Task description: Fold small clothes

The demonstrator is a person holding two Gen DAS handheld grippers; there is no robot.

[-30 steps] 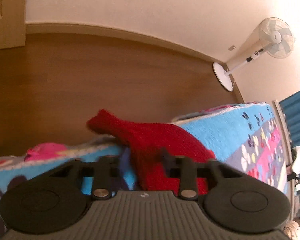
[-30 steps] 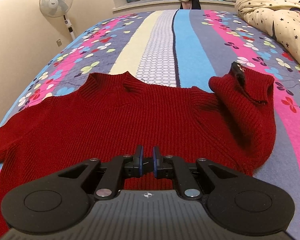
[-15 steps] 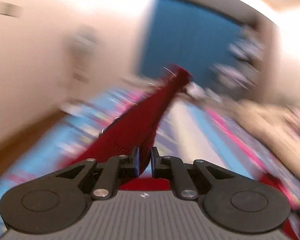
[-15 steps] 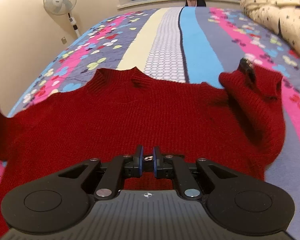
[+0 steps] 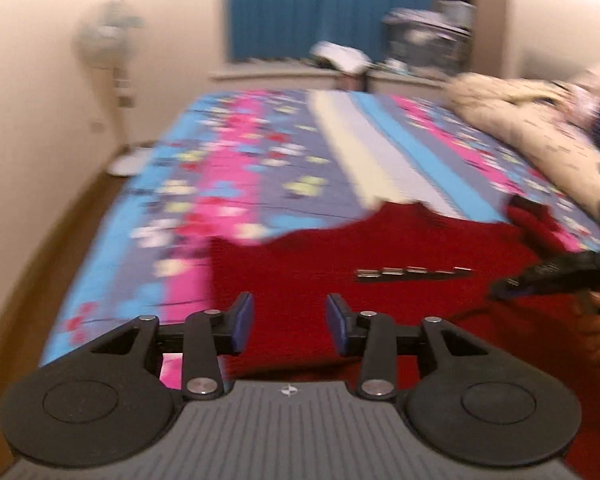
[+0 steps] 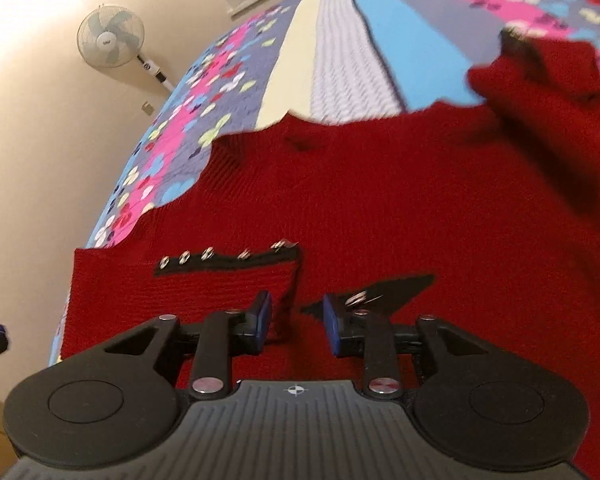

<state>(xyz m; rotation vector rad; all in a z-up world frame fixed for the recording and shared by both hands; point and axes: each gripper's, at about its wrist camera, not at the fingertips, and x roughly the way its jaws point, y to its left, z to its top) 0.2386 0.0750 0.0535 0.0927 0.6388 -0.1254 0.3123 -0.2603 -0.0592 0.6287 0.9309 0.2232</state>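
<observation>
A red knitted sweater [image 6: 380, 200] lies flat on the striped, flowered bedspread [image 6: 332, 60], neck away from me. Its left sleeve [image 6: 204, 280] is folded across the body, with a black studded cuff strip [image 6: 228, 258] showing. The sweater also shows in the left wrist view [image 5: 360, 252], blurred. My left gripper [image 5: 290, 322] is open and empty just above the sweater's left part. My right gripper [image 6: 296, 316] is open over the sweater's lower part, with a second black studded cuff [image 6: 376, 294] by its right finger. The right gripper also shows in the left wrist view [image 5: 512, 286].
A white standing fan [image 6: 112, 40] stands by the wall left of the bed. A cream star-patterned quilt [image 5: 532, 128] is heaped at the bed's right side. Blue curtains [image 5: 320, 4] and a cluttered sill are at the far end. Wooden floor [image 5: 40, 248] runs along the left.
My left gripper swung the left sleeve over onto the body, let it go and opened. My right gripper, which was shut on the sweater's hem, has opened.
</observation>
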